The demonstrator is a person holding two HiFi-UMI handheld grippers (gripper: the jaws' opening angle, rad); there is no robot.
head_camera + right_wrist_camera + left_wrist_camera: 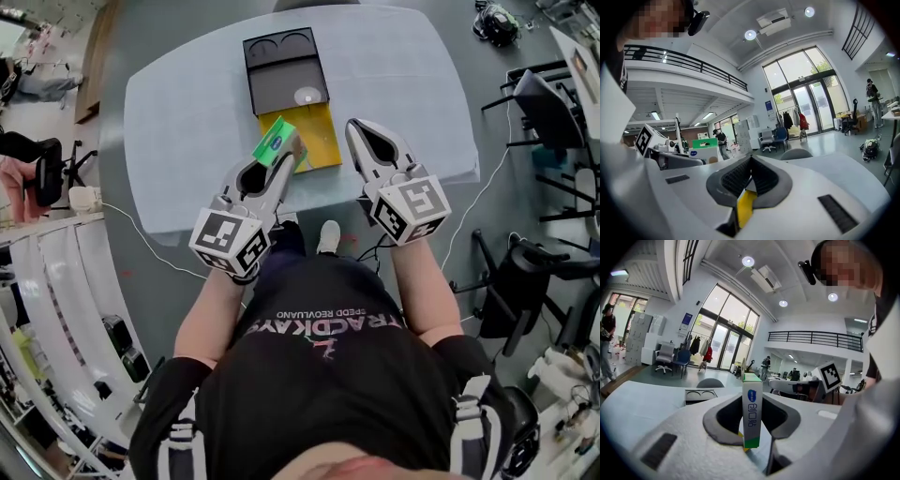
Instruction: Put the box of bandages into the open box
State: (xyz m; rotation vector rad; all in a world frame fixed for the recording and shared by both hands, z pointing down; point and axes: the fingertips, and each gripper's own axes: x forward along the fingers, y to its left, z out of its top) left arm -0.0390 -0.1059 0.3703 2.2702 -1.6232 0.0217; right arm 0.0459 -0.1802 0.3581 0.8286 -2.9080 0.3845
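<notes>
Left gripper (284, 153), head view first: clamped on the box of bandages (273, 141), green face up and tilted, over the near left corner of the open box (326, 141). Impossible to say from up here whether its lower end touches the yellow floor of the open box or hangs clear of it. Right gripper (362, 136): jaws together with nothing between them, parked just right of the open box, beside its near right corner. Black lid (286, 70) folded back flat on the far side of the open box, resting on the table (187, 122).

Left gripper view: confirms the grip, with pads pressing both broad sides of the box of bandages (752, 401), stood on end between the jaws. Shows a sliver of the open box's yellow just under that lower end, and the lid (700, 394) beyond.

Right gripper view: closed at the tips and empty. Looks down through the gap below the jaws onto yellow (745, 206), most likely the open box. Catches the box of bandages (705, 145) off to the left.

Progress, as a judgement: pick-up done and the box of bandages brought to the open box, but apparently not yet lying inside. Left to do: lower it fully onto the yellow floor, flat enough to clear the walls, then let go and draw clear.
</notes>
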